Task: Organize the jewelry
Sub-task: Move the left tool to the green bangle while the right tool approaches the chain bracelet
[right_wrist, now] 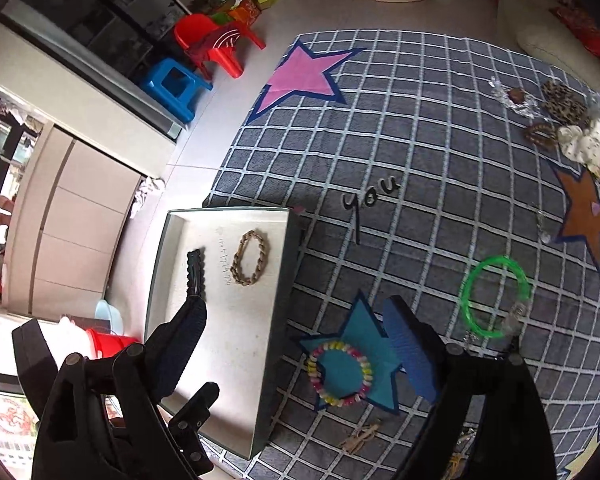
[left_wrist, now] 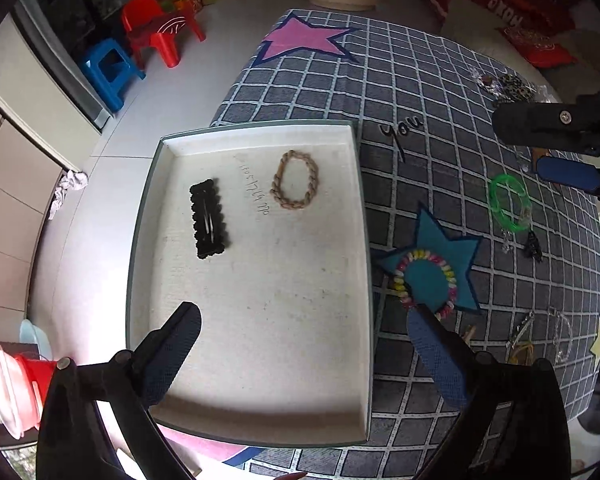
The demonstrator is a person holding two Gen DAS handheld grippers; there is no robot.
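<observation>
two pieces, a black hair clip (left_wrist: 210,219) and a tan chain bracelet (left_wrist: 296,180), are already lying in the tray (left_wrist: 362,208), both grippers (left_wrist: 304,354) (right_wrist: 298,350) are being held spread and empty, and the beaded bracelet (right_wrist: 339,374) near the cloth's (right_wrist: 420,140) front edge is judged due next.

The left wrist view looks steeply down over the white tray (left_wrist: 260,360) at the table's left edge. The right wrist view sits farther right, above the checked tablecloth (right_wrist: 420,140). Both share the tray, the teal star patch (left_wrist: 432,256) and green bracelet (right_wrist: 494,296).
</observation>
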